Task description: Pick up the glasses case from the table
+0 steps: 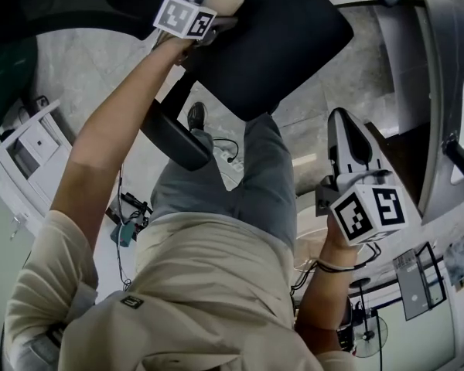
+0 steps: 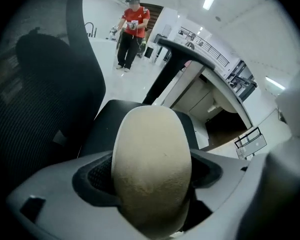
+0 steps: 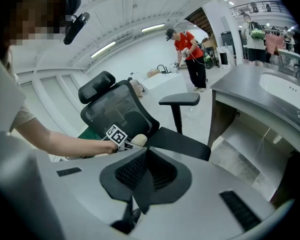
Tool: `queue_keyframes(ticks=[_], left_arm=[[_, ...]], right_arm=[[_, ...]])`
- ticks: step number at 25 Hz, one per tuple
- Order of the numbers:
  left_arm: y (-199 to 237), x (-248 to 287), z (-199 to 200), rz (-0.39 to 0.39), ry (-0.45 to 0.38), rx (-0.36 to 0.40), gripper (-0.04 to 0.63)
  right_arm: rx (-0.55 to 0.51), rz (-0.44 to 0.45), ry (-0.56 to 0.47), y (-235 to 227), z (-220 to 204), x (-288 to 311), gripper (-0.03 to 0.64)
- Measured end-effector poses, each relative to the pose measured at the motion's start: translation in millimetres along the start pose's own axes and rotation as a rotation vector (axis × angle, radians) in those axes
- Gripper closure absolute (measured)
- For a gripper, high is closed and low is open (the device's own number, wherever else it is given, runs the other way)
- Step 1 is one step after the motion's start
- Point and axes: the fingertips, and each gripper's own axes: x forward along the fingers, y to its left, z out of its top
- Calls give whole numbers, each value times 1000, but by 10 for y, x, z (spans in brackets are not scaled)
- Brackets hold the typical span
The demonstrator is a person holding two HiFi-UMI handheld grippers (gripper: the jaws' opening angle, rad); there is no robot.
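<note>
Glasses case (image 2: 152, 169): beige, oval, clamped between jaws of left gripper (image 1: 216, 18), held over seat of black office chair (image 1: 271, 37). Left arm (image 1: 116, 122) stretched forward, nearly straight. Right gripper (image 3: 140, 181): jaws together, nothing between them; held beside thigh (image 1: 255, 176), elbow bent. Lower end of case hidden inside gripper body.

The beige, rounded fabric glasses case (image 2: 152, 164) has its near end hidden inside the left gripper (image 2: 152, 204), over the black mesh office chair (image 2: 45, 114). Beyond that chair, what the red-shirted person (image 2: 131, 31) holds is too small to tell.
</note>
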Motion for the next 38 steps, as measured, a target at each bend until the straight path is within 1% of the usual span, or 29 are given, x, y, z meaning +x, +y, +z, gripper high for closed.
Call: queue_keyframes(ticks=[9,12,19,28,38], left_arm=[[-351,-854,555,-50,-148,28,183],[-525,-1194,779,-65,-215,60,183],[-1042,-2102,1130,-105,-353,127,183],[-1721,-3285,1376,-174,-523,218,183],[-2368,-4457,1392,-220,-688,309,183]], right_arm=[[-54,4,-85,397,408,-292,592],[-70,3,-117,530,526,-392,592],[-111,8,-182,878,770,-665,592],[-163,1,-270,1250,1040,-1060,592],[-190,-3,-382,1558,1242,-1541,592]])
